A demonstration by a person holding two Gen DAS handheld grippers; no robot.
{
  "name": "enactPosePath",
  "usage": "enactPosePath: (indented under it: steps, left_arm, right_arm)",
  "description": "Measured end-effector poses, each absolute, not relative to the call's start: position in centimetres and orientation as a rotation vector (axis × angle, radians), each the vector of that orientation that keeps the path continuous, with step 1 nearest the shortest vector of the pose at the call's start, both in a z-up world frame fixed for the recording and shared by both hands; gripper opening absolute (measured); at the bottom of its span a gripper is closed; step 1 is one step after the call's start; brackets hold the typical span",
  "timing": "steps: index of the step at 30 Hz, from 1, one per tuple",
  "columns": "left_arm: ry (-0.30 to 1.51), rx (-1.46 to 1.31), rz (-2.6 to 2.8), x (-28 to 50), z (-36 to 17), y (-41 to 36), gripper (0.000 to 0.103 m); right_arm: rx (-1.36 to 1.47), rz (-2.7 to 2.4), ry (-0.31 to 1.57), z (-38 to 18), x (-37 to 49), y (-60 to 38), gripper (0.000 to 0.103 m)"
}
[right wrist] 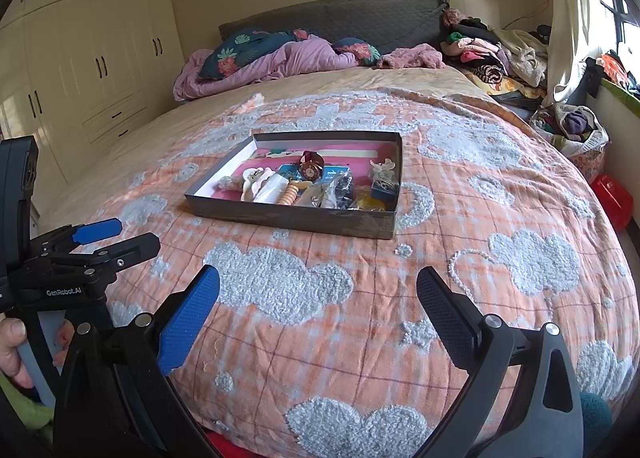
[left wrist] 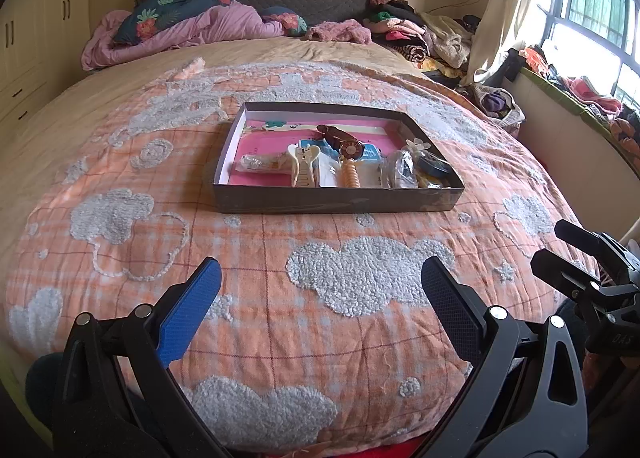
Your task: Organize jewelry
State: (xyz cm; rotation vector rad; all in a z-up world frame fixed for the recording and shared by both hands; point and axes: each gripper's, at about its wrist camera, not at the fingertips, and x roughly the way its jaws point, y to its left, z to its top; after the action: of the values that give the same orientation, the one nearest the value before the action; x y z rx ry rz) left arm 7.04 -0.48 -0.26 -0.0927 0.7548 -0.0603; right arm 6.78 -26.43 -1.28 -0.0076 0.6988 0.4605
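A shallow dark box [left wrist: 336, 200] [right wrist: 292, 220] lies on the orange cloud-patterned bedspread. It holds a brown watch [left wrist: 347, 144] [right wrist: 313, 170], a cream hair claw [left wrist: 305, 166] [right wrist: 252, 183], a peach spiral hair tie [left wrist: 351, 175] [right wrist: 290, 194] and several small bagged pieces [left wrist: 400, 170]. My left gripper [left wrist: 320, 282] is open and empty, hovering over the blanket short of the box. My right gripper [right wrist: 318, 294] is open and empty, also short of the box. Each gripper shows at the edge of the other's view [left wrist: 560, 250] [right wrist: 116, 236].
Pink duvet and floral pillows [left wrist: 192, 24] lie at the headboard. A pile of clothes [left wrist: 416, 34] sits at the bed's far right corner. Wardrobes [right wrist: 92, 58] line the left wall. A red object [right wrist: 612, 198] and a bag [right wrist: 576, 126] stand on the floor right.
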Motion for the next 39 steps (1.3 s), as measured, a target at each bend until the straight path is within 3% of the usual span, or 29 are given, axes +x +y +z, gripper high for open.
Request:
enactPosePath:
  steps: [30,39]
  left_arm:
    - [0.809,-0.168,-0.007,8.0,-1.0,1.9,0.094]
    - [0.888,-0.290,0.254,16.2,-2.4,12.6,0.094]
  right_arm:
    - [0.000,0.395,0.717,-2.2,8.4,-27.8,0.098]
    - [-0.002,0.103,0.759,-4.9,17.8,-34.9,0.098]
